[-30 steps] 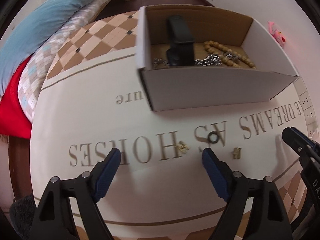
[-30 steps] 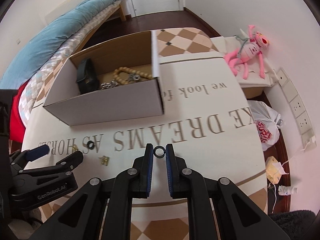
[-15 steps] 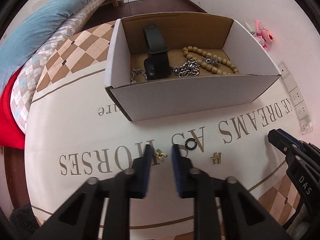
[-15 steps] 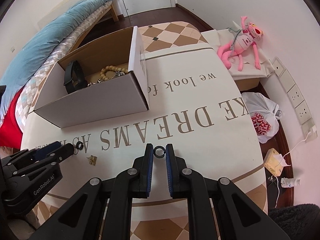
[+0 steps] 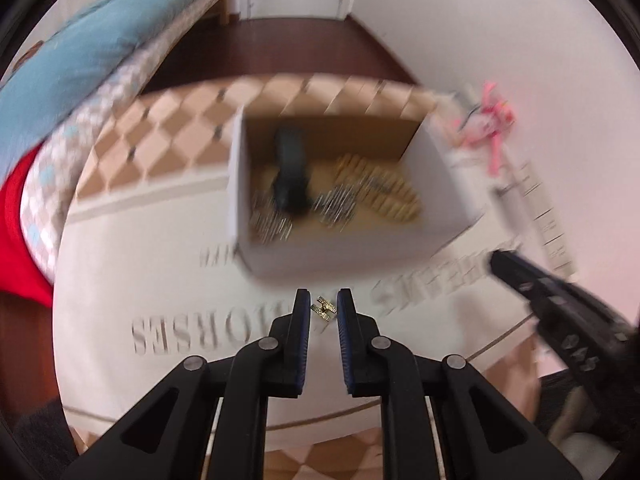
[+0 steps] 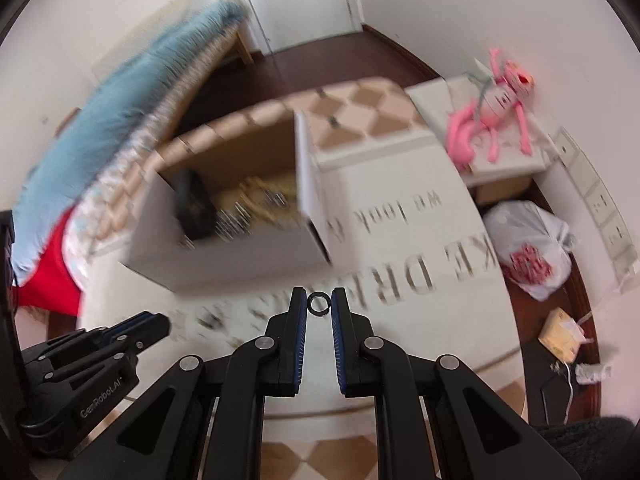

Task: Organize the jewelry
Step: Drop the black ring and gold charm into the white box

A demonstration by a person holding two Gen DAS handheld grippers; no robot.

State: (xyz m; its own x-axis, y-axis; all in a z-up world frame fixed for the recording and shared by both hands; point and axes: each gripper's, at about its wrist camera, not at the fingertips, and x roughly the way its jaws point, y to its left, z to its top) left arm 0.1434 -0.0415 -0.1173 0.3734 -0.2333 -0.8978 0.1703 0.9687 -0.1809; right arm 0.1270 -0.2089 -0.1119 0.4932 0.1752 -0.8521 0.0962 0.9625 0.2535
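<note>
My left gripper [image 5: 324, 309] is shut on a small gold earring [image 5: 325, 308], held off the lettered tablecloth [image 5: 168, 280]. My right gripper [image 6: 319, 305] is shut on a dark ring [image 6: 319, 305], also lifted above the cloth. Beyond both stands an open white cardboard box [image 5: 340, 252] [image 6: 224, 256]. Inside it lie a black watch band [image 5: 292, 176], a wooden bead bracelet [image 5: 380, 188] and silver chains [image 5: 336, 208]. The right gripper shows at the right edge of the left wrist view [image 5: 560, 320], and the left gripper at the lower left of the right wrist view [image 6: 100, 344]. Both views are blurred by motion.
A bed with a blue duvet [image 6: 120, 120] and red cover [image 5: 16, 216] lies to the left. A pink plush toy [image 6: 496, 116] sits on a low stand at the right. A plastic bag [image 6: 528, 256] and small items lie on the dark floor. A blurred dark ring [image 6: 208, 322] stays on the cloth.
My left gripper shut on the gold earring and lifted it off the cloth. My right gripper rose too, still holding the dark ring. The box now sits farther below both.
</note>
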